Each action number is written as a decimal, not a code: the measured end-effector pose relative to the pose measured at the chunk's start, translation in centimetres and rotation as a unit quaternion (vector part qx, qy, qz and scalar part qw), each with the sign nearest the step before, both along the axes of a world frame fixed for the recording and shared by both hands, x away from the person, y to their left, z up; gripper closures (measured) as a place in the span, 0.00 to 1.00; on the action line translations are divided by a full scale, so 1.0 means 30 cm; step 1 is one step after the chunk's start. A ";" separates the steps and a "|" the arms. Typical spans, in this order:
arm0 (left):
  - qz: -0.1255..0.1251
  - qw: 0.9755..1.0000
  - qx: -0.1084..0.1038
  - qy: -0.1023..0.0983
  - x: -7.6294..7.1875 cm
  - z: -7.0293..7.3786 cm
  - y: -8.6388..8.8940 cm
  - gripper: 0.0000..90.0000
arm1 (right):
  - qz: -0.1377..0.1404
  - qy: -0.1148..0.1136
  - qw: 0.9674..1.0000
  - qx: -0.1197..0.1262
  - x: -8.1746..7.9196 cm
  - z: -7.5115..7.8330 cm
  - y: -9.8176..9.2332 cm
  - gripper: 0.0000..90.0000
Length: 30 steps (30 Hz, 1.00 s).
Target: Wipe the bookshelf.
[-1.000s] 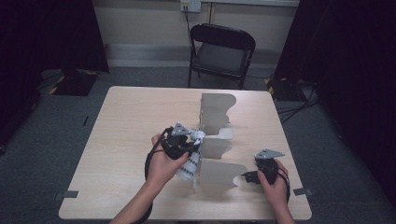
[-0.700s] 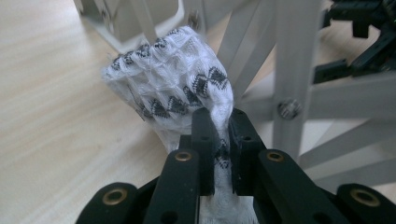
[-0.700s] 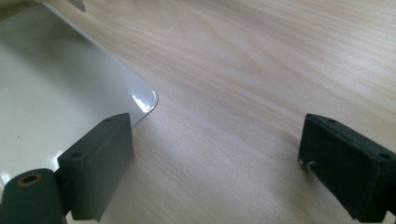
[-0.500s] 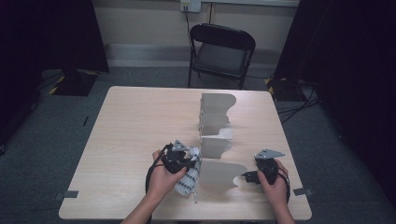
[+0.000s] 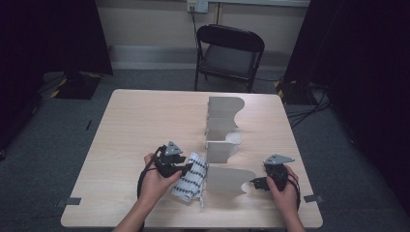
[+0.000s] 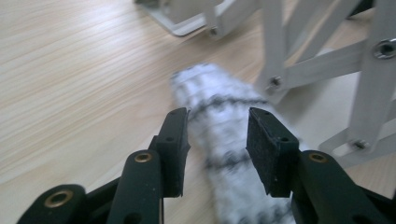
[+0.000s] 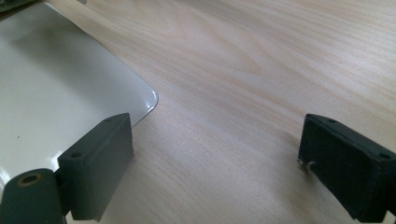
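Left tool [image 6: 217,140], jaws just parted, straddles a blurred striped cloth [image 6: 224,121] on the bench [image 5: 140,125]. Right tool [image 7: 215,163] gapes wide beside a white rack panel [image 7: 56,93], cut off here.

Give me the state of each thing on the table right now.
White cloth with black stripes: rolled, lying on table beside rack.
White expanding rack: stretched out, upright.
Left claw: jaws just opened, cloth between, unpressed.
Right claw: open, beside rack's near panel.
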<state>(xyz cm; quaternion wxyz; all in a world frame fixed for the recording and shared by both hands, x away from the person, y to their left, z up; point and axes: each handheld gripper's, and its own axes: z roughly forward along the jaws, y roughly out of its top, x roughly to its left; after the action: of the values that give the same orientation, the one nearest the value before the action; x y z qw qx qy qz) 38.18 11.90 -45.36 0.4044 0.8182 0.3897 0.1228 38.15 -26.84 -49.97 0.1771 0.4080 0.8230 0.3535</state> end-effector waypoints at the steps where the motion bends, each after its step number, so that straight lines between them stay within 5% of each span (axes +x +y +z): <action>1: 0.003 1.000 0.009 -0.005 0.002 -0.001 0.016 0.65 | 0.000 0.000 1.000 0.000 0.000 0.000 0.000 0.10; 6: 0.000 0.999 0.053 -0.001 -0.014 -0.034 0.068 0.71 | 0.000 0.000 1.000 0.000 0.000 0.000 0.000 0.10; 9: -0.027 0.998 0.055 0.002 -0.041 -0.058 0.050 0.72 | 0.000 0.000 1.000 0.000 0.000 0.000 0.000 0.10; 15: -0.066 0.997 0.043 0.013 -0.075 -0.071 -0.018 0.71 | 0.000 0.000 1.000 0.000 0.000 0.000 0.000 0.10; 24: -0.071 0.997 -0.013 0.009 -0.068 -0.062 -0.028 0.64 | 0.000 0.000 1.000 0.000 0.000 0.000 0.000 0.10; 30: -0.079 0.997 -0.021 0.001 -0.054 -0.074 -0.059 0.56 | 0.000 0.000 1.000 0.000 0.000 0.000 0.000 0.10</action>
<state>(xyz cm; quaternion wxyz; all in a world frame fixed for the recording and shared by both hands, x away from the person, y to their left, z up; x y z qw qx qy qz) 36.56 10.13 -47.59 0.4296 0.8377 0.3273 0.0812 38.15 -26.84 -49.97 0.1769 0.4080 0.8229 0.3536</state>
